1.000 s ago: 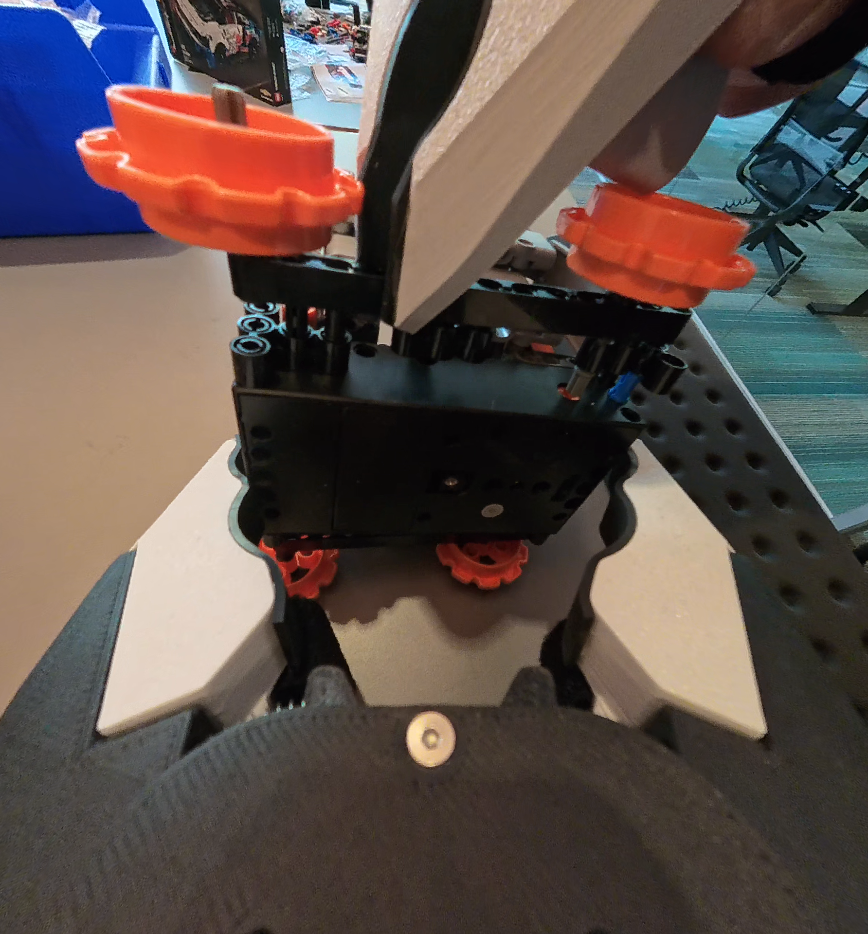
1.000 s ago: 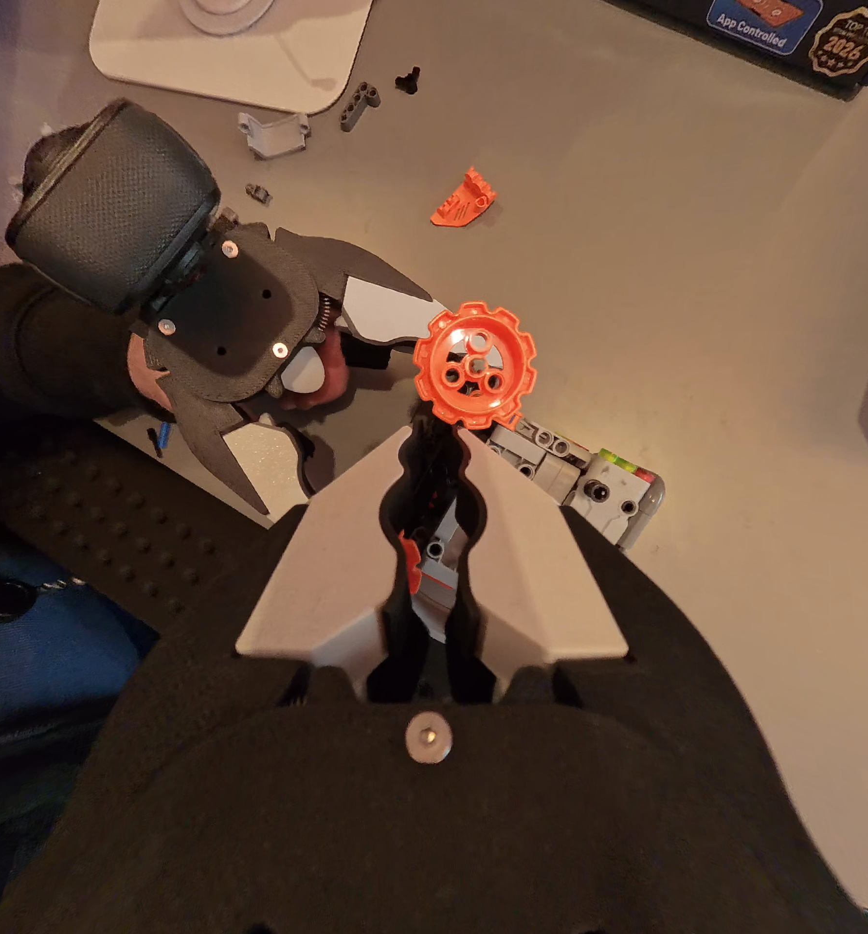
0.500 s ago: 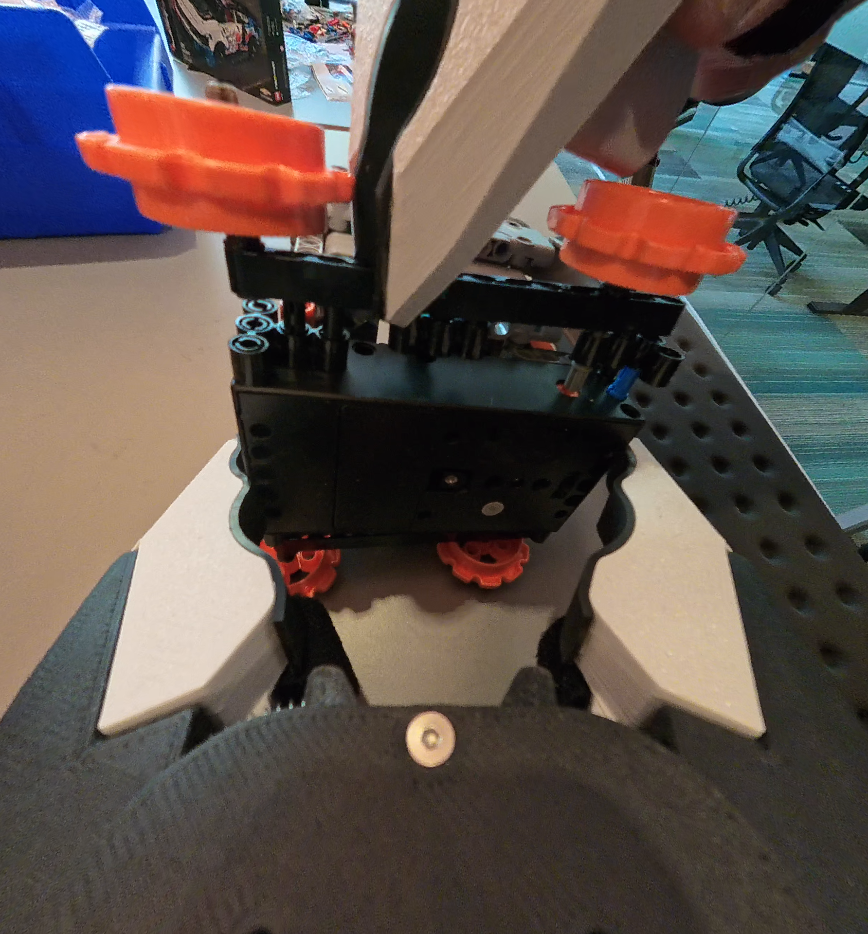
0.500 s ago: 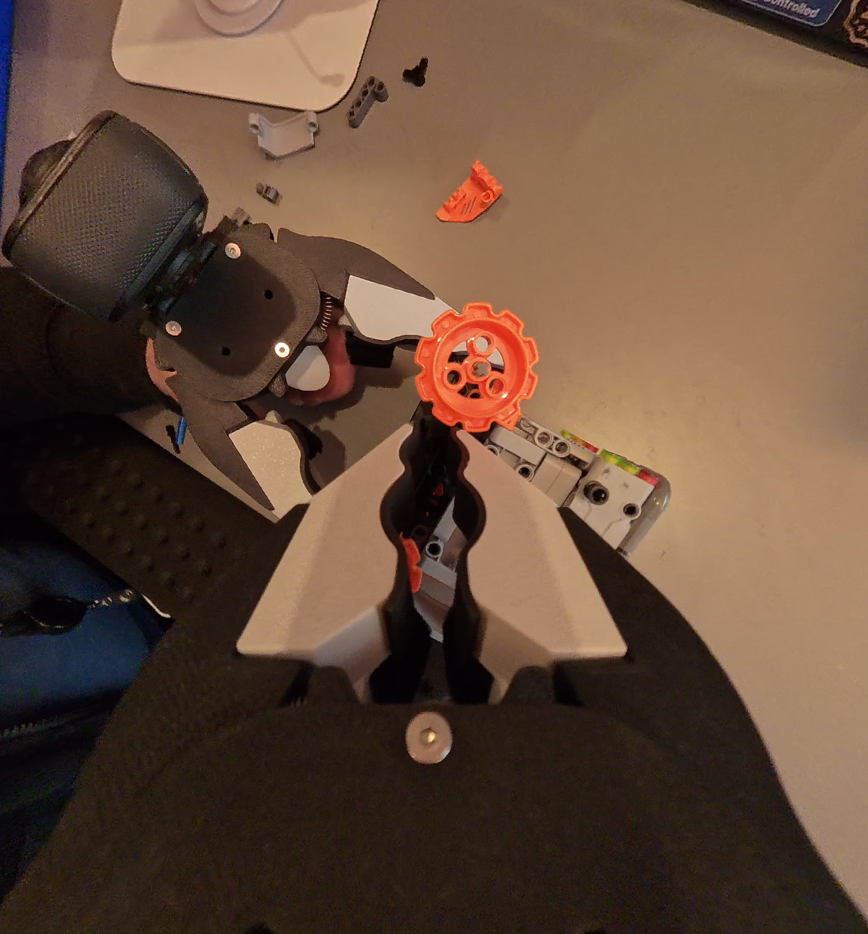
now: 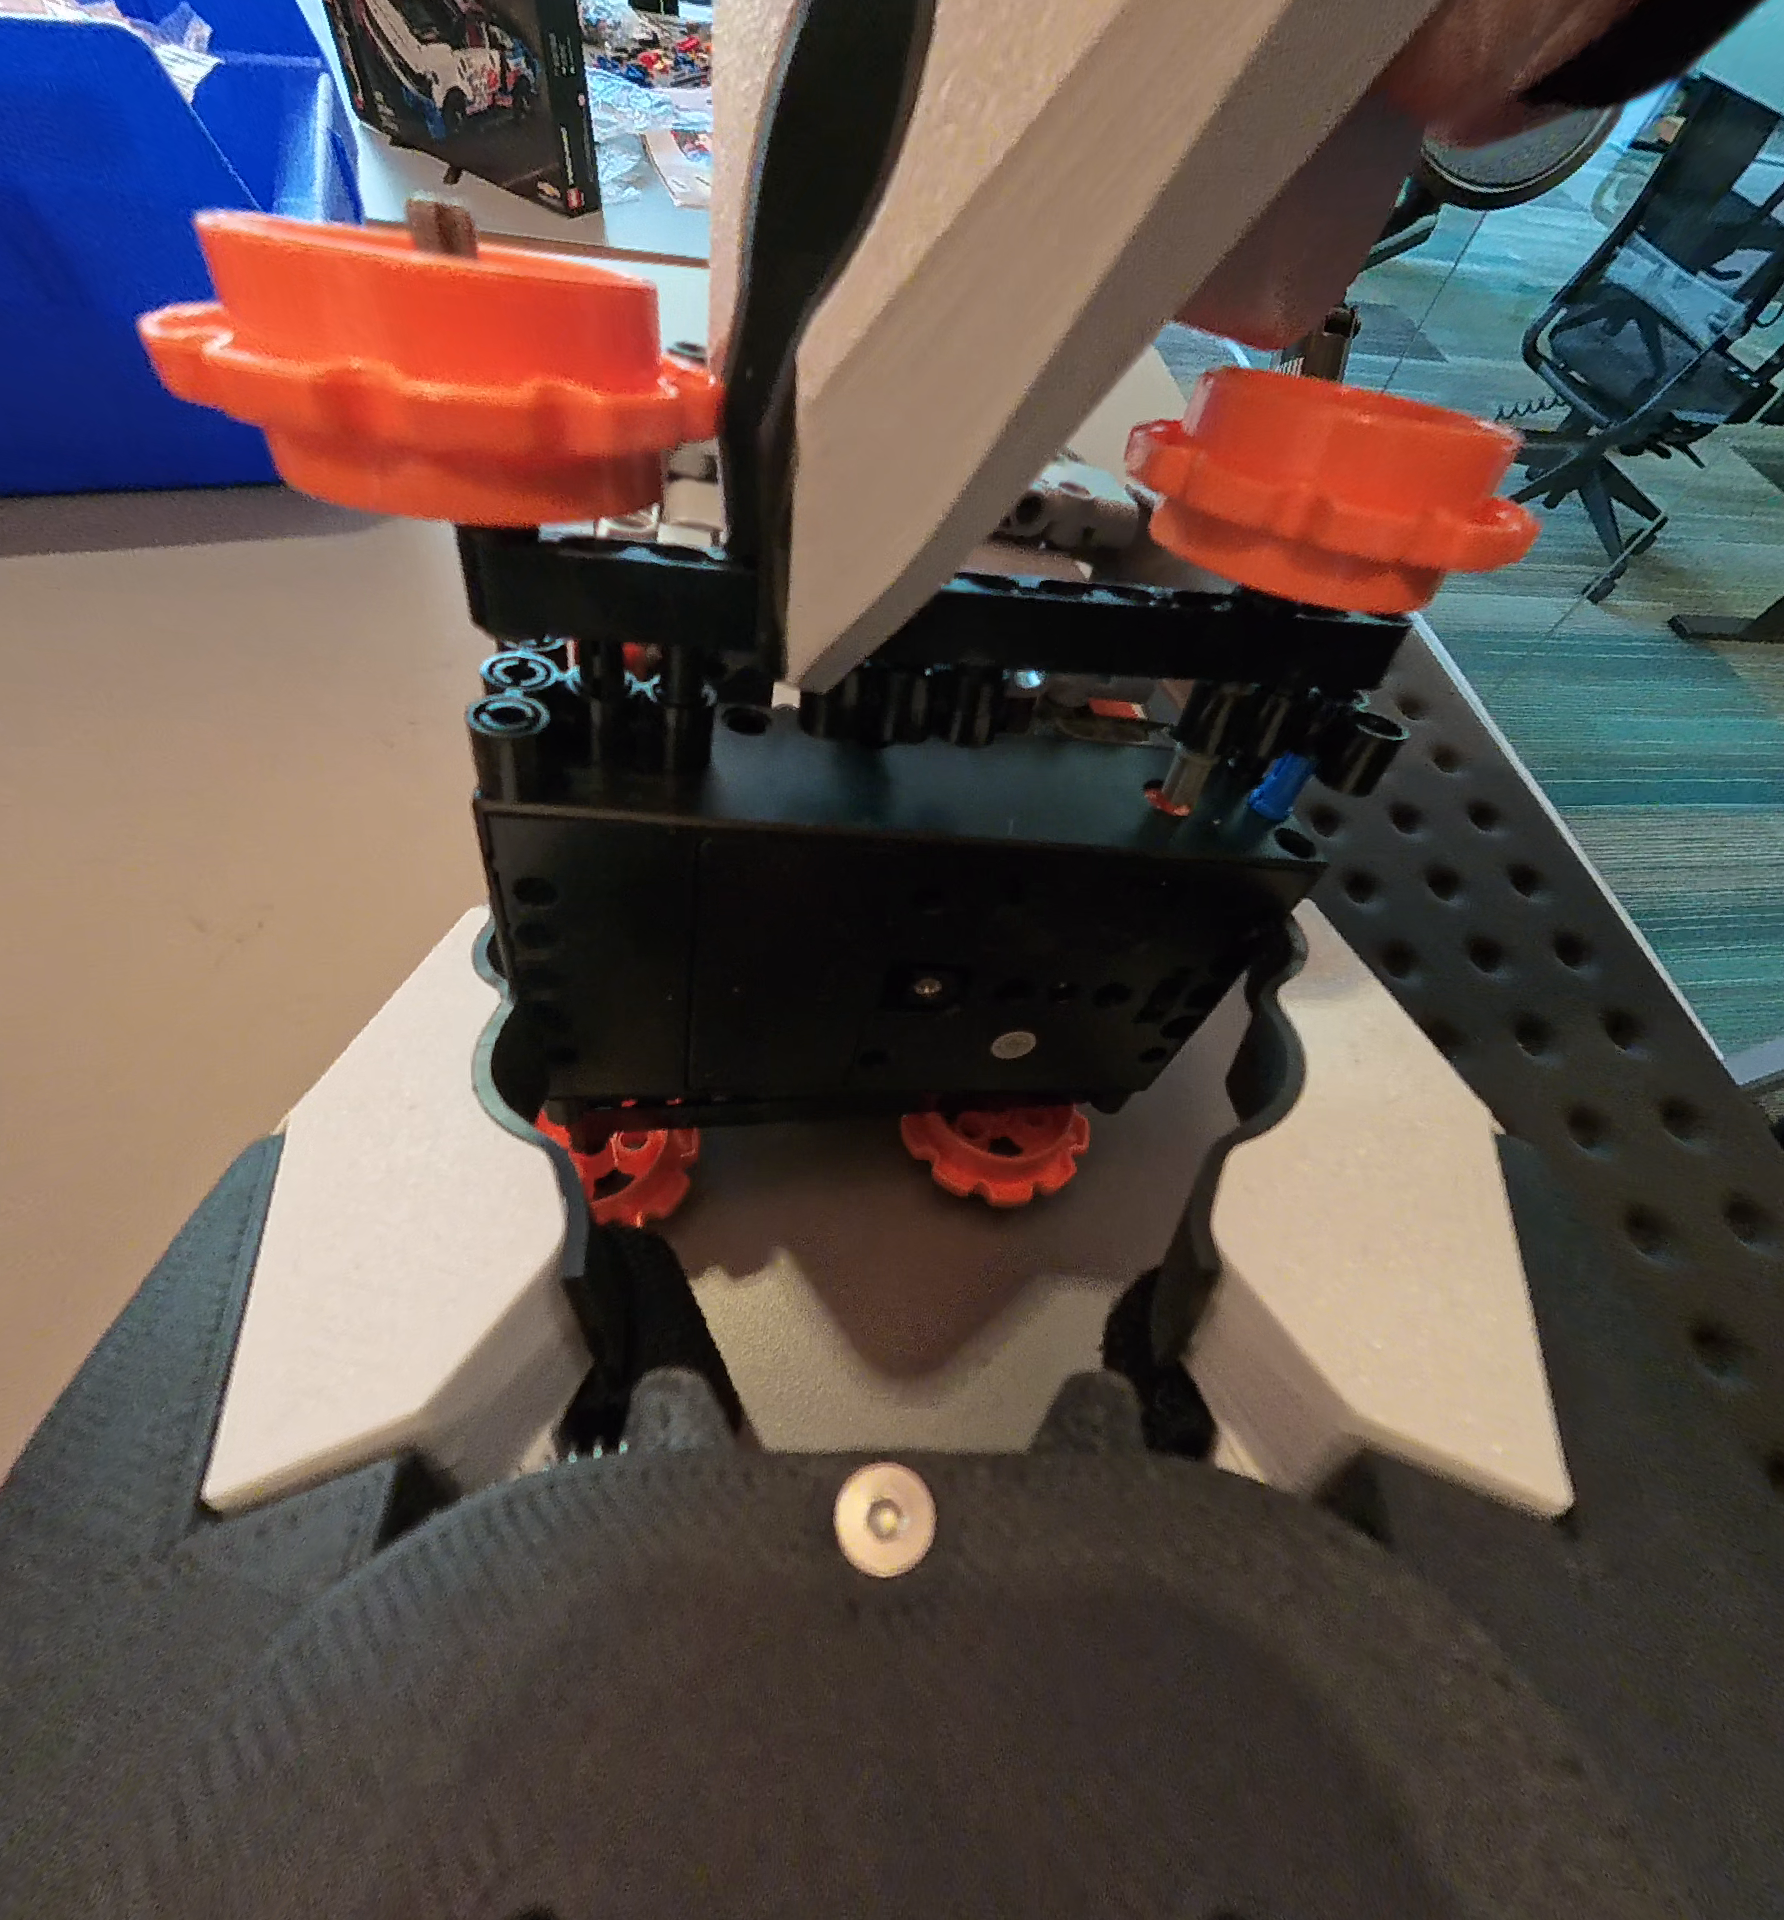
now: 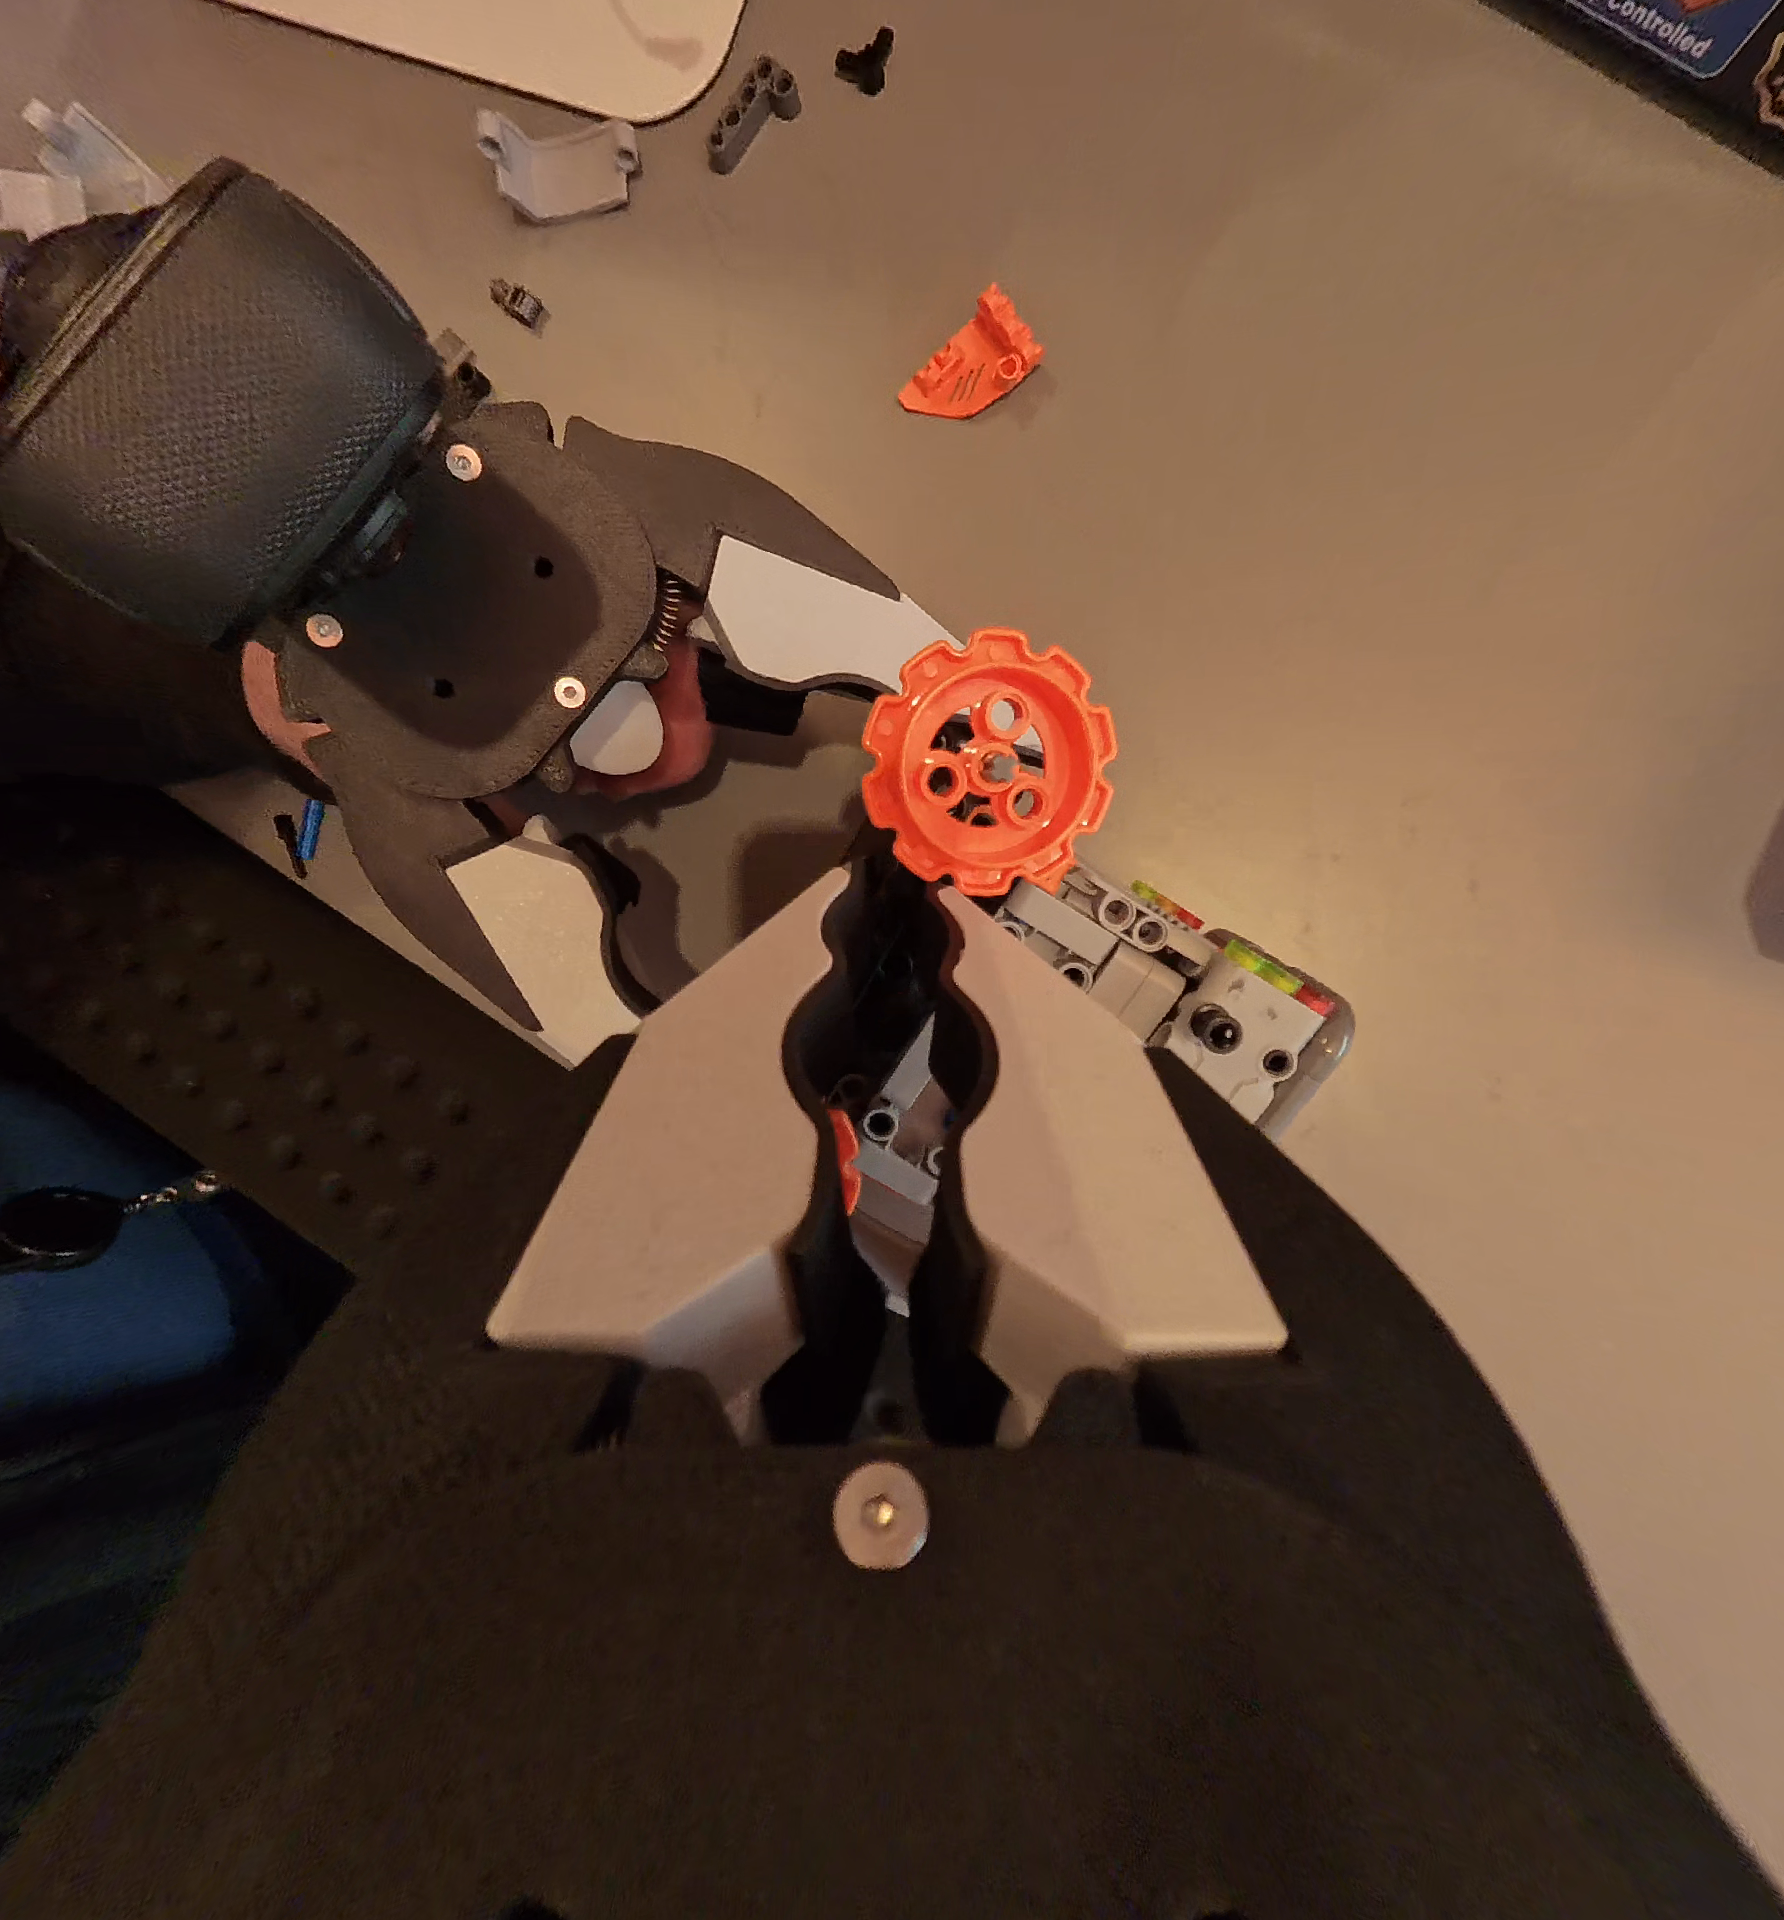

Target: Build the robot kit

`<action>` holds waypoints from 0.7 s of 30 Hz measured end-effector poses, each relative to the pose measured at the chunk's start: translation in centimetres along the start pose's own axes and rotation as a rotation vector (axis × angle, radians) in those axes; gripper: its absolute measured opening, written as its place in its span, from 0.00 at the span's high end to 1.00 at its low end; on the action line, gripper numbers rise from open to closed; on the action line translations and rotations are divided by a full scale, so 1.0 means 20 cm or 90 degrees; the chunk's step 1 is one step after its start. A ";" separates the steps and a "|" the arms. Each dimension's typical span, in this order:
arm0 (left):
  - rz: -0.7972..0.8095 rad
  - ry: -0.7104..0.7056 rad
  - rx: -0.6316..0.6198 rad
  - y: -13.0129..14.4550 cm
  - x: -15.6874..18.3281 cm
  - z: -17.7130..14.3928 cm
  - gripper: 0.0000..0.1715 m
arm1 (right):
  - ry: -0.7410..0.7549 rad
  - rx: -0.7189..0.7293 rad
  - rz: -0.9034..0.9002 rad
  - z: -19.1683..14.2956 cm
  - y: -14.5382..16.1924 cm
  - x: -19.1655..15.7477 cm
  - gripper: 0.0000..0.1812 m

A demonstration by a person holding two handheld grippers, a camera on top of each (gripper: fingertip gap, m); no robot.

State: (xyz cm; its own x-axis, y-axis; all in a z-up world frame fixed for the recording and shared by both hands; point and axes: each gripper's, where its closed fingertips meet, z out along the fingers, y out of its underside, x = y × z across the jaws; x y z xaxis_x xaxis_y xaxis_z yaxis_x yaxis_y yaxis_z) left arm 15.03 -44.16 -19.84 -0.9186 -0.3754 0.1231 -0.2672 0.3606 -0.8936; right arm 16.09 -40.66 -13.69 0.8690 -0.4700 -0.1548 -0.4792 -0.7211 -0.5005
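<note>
Two grippers on one brick-built model over the tan table [image 5: 140,779]. My left gripper [image 5: 888,997] is spread wide and clamped on the model's black block [image 5: 763,914]. My right gripper [image 6: 893,894] comes from above, fingers almost together, pinching the black beam [image 5: 1127,623] between the two big orange wheels [image 5: 431,374]. A grey brick assembly [image 6: 1179,987] lies just beyond, and a small orange piece [image 6: 971,364] farther off.
</note>
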 end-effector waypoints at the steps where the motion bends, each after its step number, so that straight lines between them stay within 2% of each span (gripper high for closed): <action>1: 0.002 0.000 0.001 0.00 0.00 0.00 0.21 | 0.001 -0.010 -0.002 0.01 0.01 0.00 0.97; 5: -0.001 -0.003 0.000 0.00 0.00 0.00 0.21 | 0.022 -0.018 -0.013 0.02 0.00 0.01 0.97; 10: -0.001 -0.008 0.002 0.00 -0.01 0.00 0.21 | 0.025 0.016 -0.005 -0.01 -0.02 0.02 0.94; 14: -0.002 -0.009 0.002 0.00 -0.02 0.00 0.21 | 0.059 0.072 -0.005 -0.12 -0.05 0.01 0.81; 15: -0.002 -0.010 0.002 0.00 -0.02 0.00 0.21 | 0.059 0.092 0.010 -0.17 -0.05 0.01 0.81; 18: -0.003 -0.012 0.002 0.00 -0.02 0.00 0.21 | 0.057 0.120 0.043 -0.30 0.04 -0.03 0.83; 21: -0.006 -0.016 0.003 0.00 -0.03 0.00 0.21 | 0.027 0.093 0.071 -0.29 0.19 -0.12 0.82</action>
State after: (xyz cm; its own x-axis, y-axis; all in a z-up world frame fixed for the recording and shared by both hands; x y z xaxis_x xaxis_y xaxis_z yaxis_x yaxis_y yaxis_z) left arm 15.53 -43.99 -19.81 -0.9084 -0.4006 0.1199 -0.2739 0.3534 -0.8945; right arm 11.50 -45.33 -10.29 0.8040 -0.5661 -0.1820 -0.5468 -0.5834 -0.6005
